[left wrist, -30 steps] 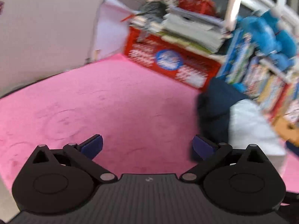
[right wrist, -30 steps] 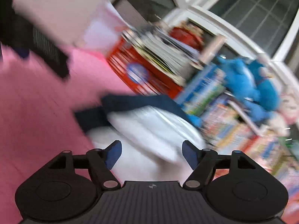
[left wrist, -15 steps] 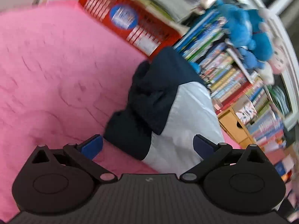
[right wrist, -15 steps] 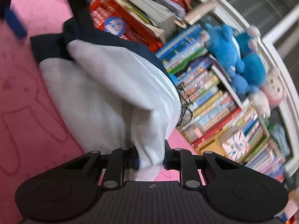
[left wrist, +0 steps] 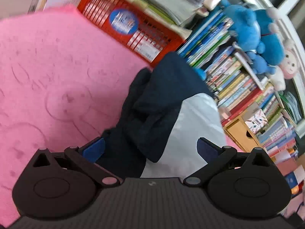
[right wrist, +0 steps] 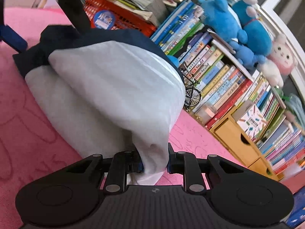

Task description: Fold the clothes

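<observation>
A navy and white garment [left wrist: 164, 103] lies bunched on the pink blanket [left wrist: 57, 66]. My left gripper [left wrist: 150, 148] is open, its blue pads on either side of the navy part, close to the cloth. My right gripper [right wrist: 154, 164] is shut on a fold of the garment's white part [right wrist: 118, 95]. The left gripper's blue pad [right wrist: 11, 36] shows at the upper left of the right wrist view, over the navy end.
A red crate [left wrist: 129, 24] with stacked papers stands at the blanket's far edge. A shelf of books [right wrist: 225, 80] runs along the right, with blue plush toys [right wrist: 238, 22] on top, a small toy bicycle [right wrist: 191, 93] and a yellow drawer box [right wrist: 242, 139].
The right gripper came in and closed on the white fold. The left gripper swung right and down, from bare blanket to straddling the navy part, still open.
</observation>
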Tool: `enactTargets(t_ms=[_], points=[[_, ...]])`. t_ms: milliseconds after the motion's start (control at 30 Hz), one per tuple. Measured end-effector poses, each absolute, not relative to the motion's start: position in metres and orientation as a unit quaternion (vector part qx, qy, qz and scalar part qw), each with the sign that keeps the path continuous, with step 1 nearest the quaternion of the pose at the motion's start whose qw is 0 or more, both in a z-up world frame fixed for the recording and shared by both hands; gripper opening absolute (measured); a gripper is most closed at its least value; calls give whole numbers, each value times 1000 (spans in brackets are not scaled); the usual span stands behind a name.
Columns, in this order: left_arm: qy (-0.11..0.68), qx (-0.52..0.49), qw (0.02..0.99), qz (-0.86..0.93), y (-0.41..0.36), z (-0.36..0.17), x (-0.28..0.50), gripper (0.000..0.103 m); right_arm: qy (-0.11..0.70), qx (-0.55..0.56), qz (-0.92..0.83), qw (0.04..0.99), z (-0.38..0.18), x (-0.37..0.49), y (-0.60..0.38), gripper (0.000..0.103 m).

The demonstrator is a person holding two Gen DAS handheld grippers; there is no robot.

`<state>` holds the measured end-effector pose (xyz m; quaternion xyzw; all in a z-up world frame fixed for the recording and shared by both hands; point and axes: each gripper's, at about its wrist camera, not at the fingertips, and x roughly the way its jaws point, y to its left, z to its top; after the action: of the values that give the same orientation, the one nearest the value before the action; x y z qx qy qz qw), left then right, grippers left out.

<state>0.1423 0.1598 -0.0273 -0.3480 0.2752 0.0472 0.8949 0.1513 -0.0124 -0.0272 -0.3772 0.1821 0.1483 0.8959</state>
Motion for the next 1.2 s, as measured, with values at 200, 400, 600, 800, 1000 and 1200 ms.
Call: enactTargets(t_ms=[200,400,600,800,1000,1200], points=[[289,-279,914,61,150,-25,156,46,132,-341,94,926,-14,146,-33,17],[276,-228,934,2,117,-8,92,43,159,-353,66,920,-23,131,-86,16],[262,-166,950,-21,90,1,39,54,170,-353,60,918,-29,57,-145,17],[259,-134,956,10,91,3,14,70,106,-416,71,900,-50,16,-152,31],[264,-141,954,29,105,5,5,74,-20,-489,172,855,-68,-7,-86,46],[260,-143,955,14,113,12,-5,76,-32,-491,224,841,-70,7,-51,8]])
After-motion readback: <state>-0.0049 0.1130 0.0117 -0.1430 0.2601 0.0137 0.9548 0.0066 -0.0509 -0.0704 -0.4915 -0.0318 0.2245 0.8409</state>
